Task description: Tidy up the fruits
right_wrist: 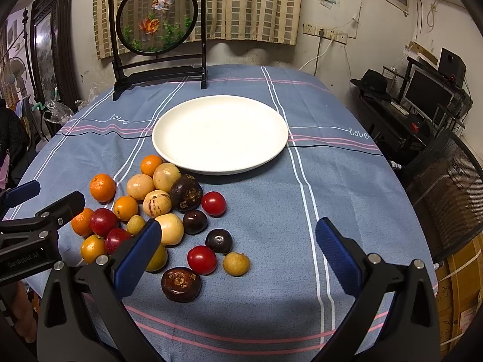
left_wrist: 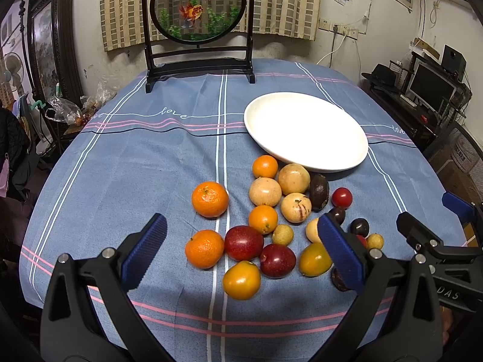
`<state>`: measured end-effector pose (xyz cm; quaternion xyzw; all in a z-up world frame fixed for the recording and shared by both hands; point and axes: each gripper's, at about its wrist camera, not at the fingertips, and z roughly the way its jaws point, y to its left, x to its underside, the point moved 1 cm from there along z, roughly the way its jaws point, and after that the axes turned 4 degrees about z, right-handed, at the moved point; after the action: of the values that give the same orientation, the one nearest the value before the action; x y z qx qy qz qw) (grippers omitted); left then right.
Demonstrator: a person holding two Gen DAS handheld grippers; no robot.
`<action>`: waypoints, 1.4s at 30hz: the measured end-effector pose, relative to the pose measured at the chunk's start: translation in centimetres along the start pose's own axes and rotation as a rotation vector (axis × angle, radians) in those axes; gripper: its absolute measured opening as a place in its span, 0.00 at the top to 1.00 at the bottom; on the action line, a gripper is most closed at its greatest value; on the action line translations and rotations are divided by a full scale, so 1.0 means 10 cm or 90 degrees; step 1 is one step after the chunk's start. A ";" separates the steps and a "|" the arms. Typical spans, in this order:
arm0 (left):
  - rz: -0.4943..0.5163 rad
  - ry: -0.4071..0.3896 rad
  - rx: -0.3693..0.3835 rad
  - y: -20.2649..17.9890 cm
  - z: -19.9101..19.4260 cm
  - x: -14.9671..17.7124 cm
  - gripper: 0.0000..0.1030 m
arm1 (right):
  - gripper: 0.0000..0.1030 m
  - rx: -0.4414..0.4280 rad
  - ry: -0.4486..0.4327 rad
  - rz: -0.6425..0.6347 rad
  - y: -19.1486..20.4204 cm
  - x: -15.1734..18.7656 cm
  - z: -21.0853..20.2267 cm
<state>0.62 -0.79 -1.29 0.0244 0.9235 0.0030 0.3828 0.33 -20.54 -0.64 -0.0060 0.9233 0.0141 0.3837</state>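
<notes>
Both tongs, left [left_wrist: 241,247] and right [right_wrist: 238,249], spread wide, empty. Round loose fruits [right_wrist: 169,208] packed touching at 7 o'clock of empty white ceramic plate [right_wrist: 271,120]. Risk: nudged neighbours rolling off blue striped worktop [right_wrist: 347,196]; glossy skins slipping from pads.

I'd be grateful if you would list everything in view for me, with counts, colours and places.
plate: one, white, empty, behind the fruit
mandarins: four, orange, left of the pile
pale round fruits: four, tan, middle of the pile
plums: two, dark red, front left
yellow fruits: two, yellow-orange, front of the pile
cherry tomatoes: two, red, right side
small dark fruits: two, purple-black, right side
large dark fruits: two, brown, one by the plate, one at the front
small round fruits: two, yellow-brown
tablecloth: one, blue, striped
goldfish screen: one, black frame, far end
left gripper: open, over the pile
right gripper: open, right of the pile
</notes>
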 end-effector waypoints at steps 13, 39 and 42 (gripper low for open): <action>0.005 0.003 0.001 0.00 0.00 -0.01 0.02 | 0.01 0.003 -0.007 0.000 0.01 0.03 -0.01; -0.061 0.066 -0.032 0.79 0.02 0.76 0.02 | 0.39 -0.179 0.127 -0.039 0.27 0.72 0.38; -0.054 0.074 -0.026 0.76 0.06 0.77 0.02 | 0.54 -0.178 0.117 -0.037 0.25 0.71 0.52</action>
<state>-4.08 7.12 -6.96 -0.0232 0.9440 0.0072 0.3290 -1.09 -17.85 -9.29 -0.0869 0.9432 0.1307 0.2930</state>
